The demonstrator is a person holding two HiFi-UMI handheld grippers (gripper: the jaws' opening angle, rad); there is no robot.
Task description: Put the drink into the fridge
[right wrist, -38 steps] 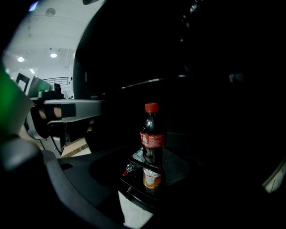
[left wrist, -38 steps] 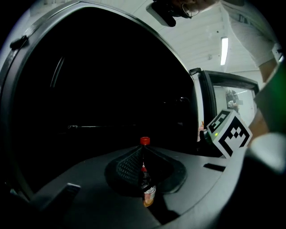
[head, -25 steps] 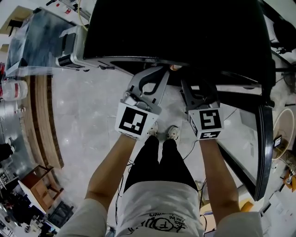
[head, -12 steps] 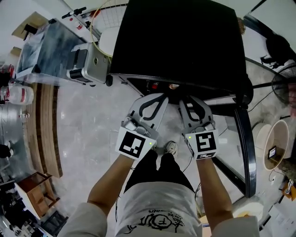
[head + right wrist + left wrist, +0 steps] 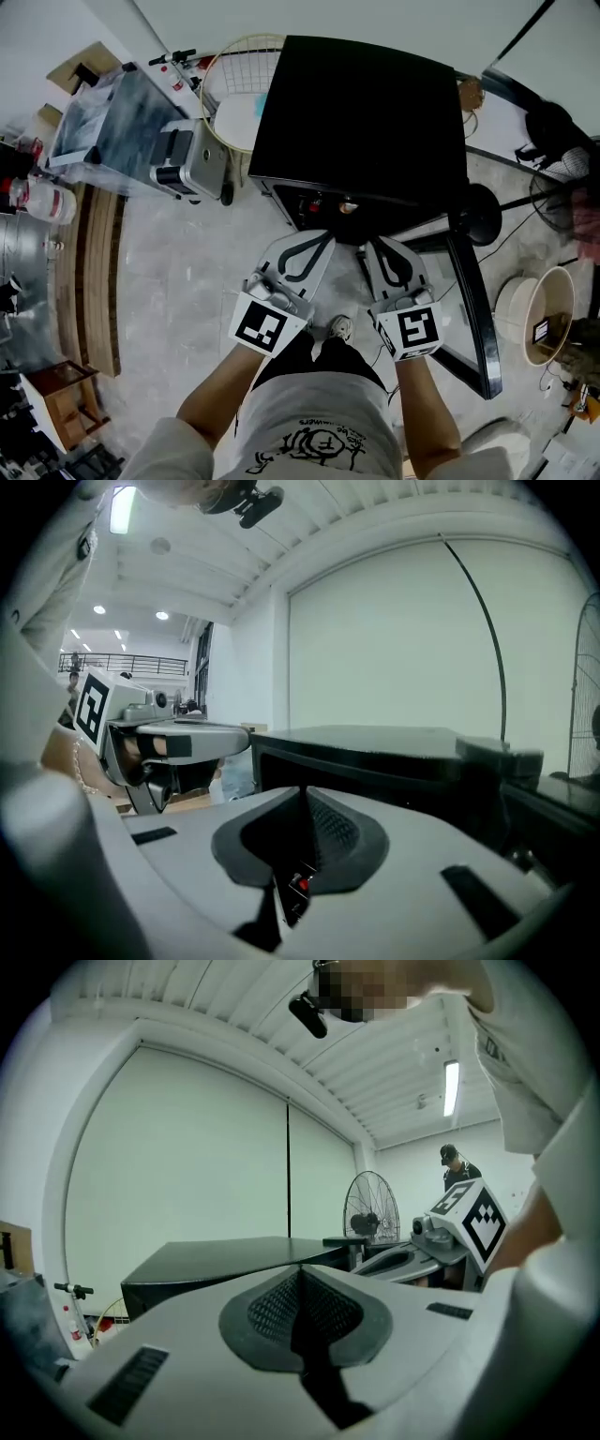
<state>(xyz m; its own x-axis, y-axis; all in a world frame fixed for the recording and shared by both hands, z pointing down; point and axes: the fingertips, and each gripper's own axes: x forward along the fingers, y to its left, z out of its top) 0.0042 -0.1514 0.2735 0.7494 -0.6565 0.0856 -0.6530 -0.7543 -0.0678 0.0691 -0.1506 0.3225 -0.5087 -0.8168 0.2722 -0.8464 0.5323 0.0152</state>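
The left hand-held gripper (image 5: 322, 240) is clamped shut on nothing, and the right hand-held gripper (image 5: 377, 246) beside it is likewise closed and empty, both held before the black fridge (image 5: 366, 112). Its door (image 5: 473, 319) stands open at the right. The drink is probably the small pale thing (image 5: 349, 204) just inside.

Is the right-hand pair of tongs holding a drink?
No, the right tongs are shut tip to tip with nothing between them.
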